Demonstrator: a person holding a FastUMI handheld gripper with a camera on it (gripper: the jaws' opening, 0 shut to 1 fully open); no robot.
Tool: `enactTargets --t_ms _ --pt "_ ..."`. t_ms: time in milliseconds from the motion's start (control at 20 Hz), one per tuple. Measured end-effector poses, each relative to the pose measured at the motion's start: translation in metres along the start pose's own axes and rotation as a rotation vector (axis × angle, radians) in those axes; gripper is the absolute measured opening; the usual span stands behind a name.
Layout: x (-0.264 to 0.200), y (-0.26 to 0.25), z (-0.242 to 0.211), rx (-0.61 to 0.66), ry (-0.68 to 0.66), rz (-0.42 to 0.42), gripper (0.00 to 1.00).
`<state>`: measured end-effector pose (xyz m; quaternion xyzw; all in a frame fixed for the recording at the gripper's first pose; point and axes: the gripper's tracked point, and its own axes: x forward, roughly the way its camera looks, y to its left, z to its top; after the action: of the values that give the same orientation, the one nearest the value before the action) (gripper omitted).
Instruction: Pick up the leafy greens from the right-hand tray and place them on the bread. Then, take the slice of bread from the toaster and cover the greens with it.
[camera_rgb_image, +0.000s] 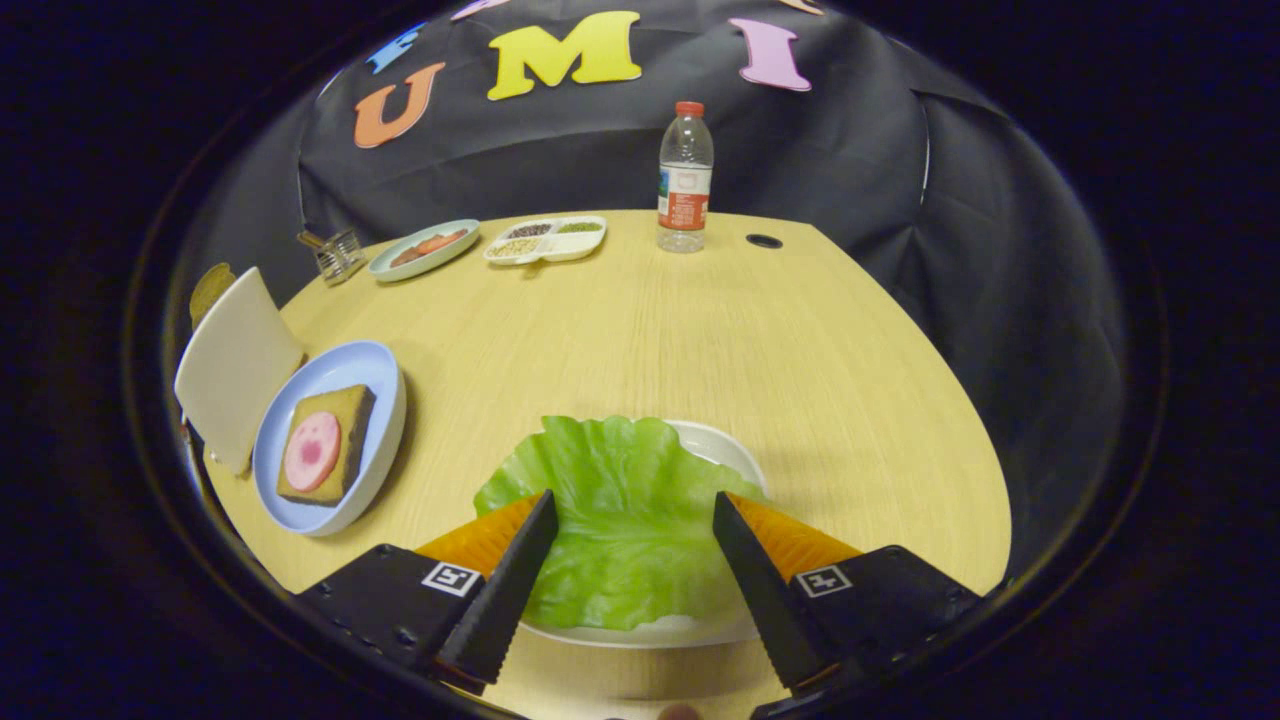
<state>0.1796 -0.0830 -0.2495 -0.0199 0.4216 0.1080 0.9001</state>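
Note:
A big green lettuce leaf (625, 500) lies on a white tray (725, 450) and covers most of it. My gripper (635, 515) hovers over the leaf, open, with one finger on each side of the leaf's middle and no grip on it. To the left, a light blue plate (300, 395) carries a slice of brown bread (345, 420) topped with a round pink slice of meat (312, 450). Behind that plate stands a white toaster (232, 365), and the brown top of a bread slice (210, 288) sticks out beyond it.
At the far side of the round wooden table (700, 330) stand a water bottle (685, 180), a white divided dish (548, 240) of grains, a pale green plate (425, 248) with food and a small metal rack (338, 255). A cable hole (764, 241) is near the bottle.

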Motion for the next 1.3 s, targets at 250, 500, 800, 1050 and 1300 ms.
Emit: enactTargets --t_ms 250,500,800,1050,1300 --pt "0.001 -0.005 0.000 0.005 -0.039 -0.008 0.71" --pt "0.002 -0.004 0.002 0.059 -0.068 0.014 0.01" --pt "-0.025 0.008 0.023 0.127 -0.142 0.044 0.01" --pt "-0.065 0.044 0.047 0.101 -0.215 0.082 0.00" --pt "-0.100 0.123 0.062 0.011 -0.255 0.157 0.00"
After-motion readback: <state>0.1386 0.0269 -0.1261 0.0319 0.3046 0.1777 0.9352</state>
